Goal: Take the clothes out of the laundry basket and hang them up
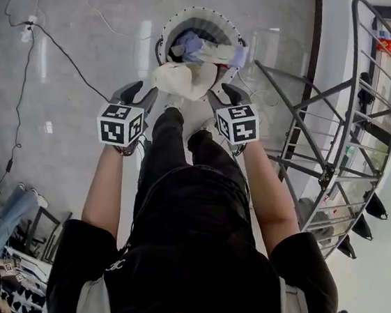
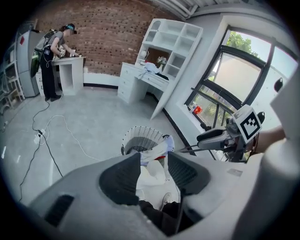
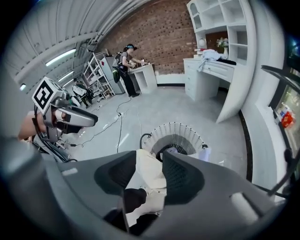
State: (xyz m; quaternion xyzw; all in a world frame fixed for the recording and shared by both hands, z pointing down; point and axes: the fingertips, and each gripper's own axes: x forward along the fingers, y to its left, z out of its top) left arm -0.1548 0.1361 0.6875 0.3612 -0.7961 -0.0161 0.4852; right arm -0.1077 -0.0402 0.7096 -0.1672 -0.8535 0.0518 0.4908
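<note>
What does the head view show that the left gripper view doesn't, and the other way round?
Only the head view: the wearer's torso in black and the left gripper seen from outside, with its marker cube. Only the left gripper view: a brick wall, white shelves and a distant person. Both: the laundry basket, the cream garment hanging over its rim, and the right gripper.

Black short-sleeved top (image 1: 191, 257), black trousers (image 1: 163, 148); left gripper (image 1: 142, 91), right gripper (image 1: 223, 94) grey (black-white marker cubes (image 1: 120, 124)).
</note>
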